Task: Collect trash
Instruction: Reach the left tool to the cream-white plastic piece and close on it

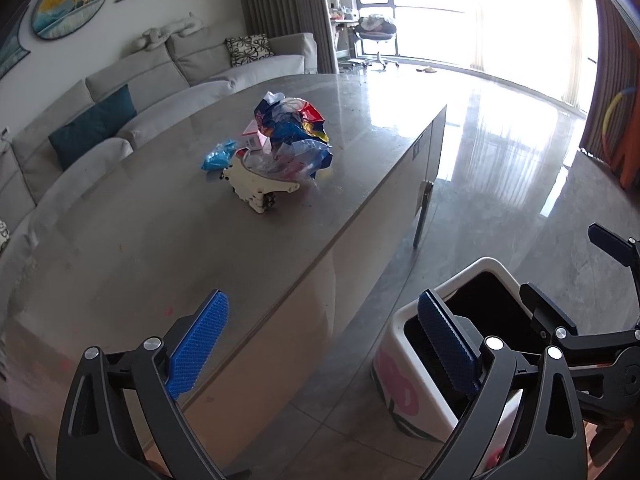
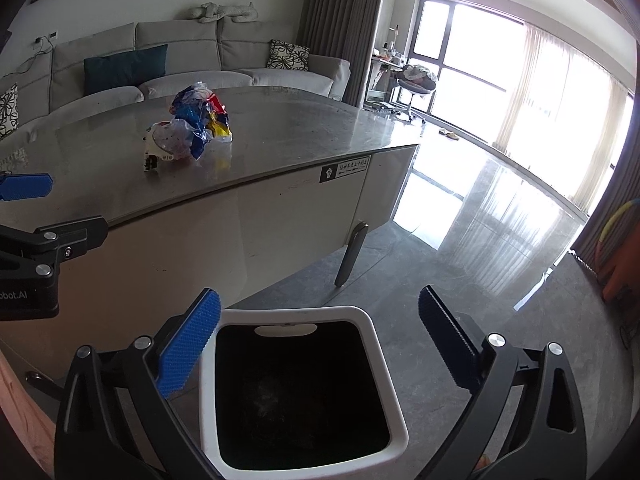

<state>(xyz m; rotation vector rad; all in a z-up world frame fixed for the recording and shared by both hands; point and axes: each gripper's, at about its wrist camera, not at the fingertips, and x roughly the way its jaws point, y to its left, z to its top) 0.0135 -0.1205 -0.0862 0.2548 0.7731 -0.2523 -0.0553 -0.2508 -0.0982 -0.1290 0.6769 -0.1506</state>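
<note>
A heap of crumpled wrappers [image 1: 294,132] lies mid-table with a pink box [image 1: 256,136], a blue crumpled wrapper [image 1: 218,156] and a white plastic toy piece [image 1: 260,186]; the right wrist view shows the same heap [image 2: 198,120]. A white bin [image 2: 372,360] with a dark inside stands on the floor beside the table, also seen in the left wrist view [image 1: 404,384]. My right gripper [image 2: 320,340] hangs open right above the bin's mouth, nothing between its fingers. My left gripper [image 1: 322,338] is open over the table's near edge, empty.
The grey stone table [image 1: 160,240] has a long edge running beside the bin, and a slanted leg [image 2: 352,252] stands near it. A grey sofa [image 2: 192,64] sits behind the table. Glossy floor [image 2: 480,220] stretches to the bright windows on the right.
</note>
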